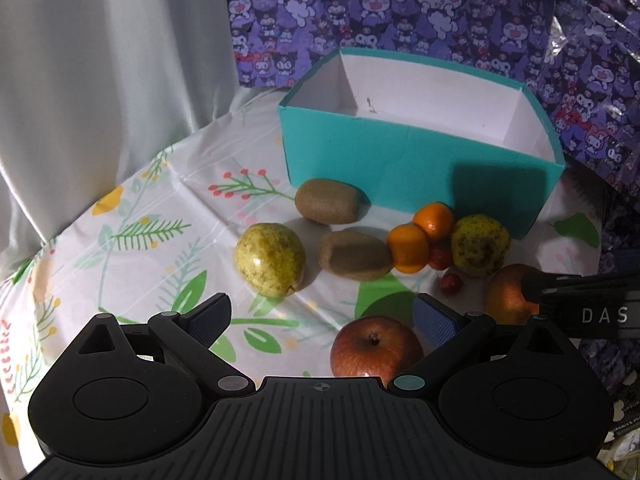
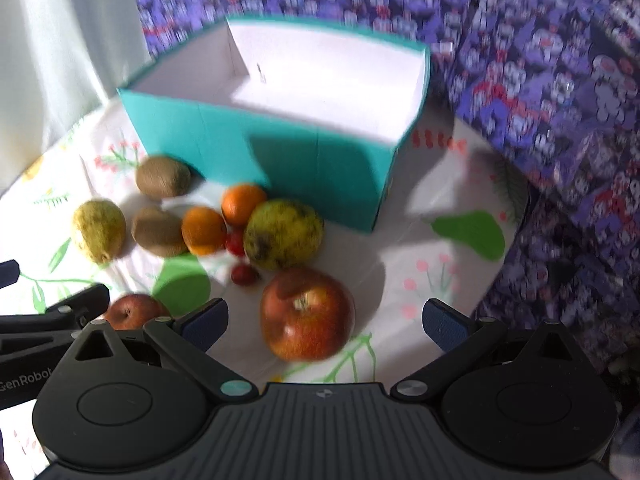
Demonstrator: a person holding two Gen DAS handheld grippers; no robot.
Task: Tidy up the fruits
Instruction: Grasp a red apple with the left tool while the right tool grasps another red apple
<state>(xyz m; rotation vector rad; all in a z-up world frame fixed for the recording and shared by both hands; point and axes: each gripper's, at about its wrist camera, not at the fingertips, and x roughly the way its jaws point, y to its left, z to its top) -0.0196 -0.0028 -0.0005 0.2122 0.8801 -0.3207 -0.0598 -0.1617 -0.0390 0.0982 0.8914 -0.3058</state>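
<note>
An empty teal box (image 1: 420, 168) with a white inside stands at the back of the table; it also shows in the right wrist view (image 2: 280, 152). In front of it lie two kiwis (image 1: 327, 201), two yellow-green pears (image 1: 270, 259), two oranges (image 1: 408, 248), small red fruits (image 1: 452, 282) and two red apples. My left gripper (image 1: 324, 318) is open, with one apple (image 1: 376, 348) just ahead between its fingers. My right gripper (image 2: 326, 320) is open, with the bigger apple (image 2: 307, 314) between its fingers, untouched.
The table has a white floral cloth (image 1: 160, 240). A purple cartoon-print sheet (image 1: 400, 4) hangs behind and to the right. A white curtain (image 1: 100, 80) hangs on the left. The right gripper's body (image 1: 584, 312) shows at the left view's right edge.
</note>
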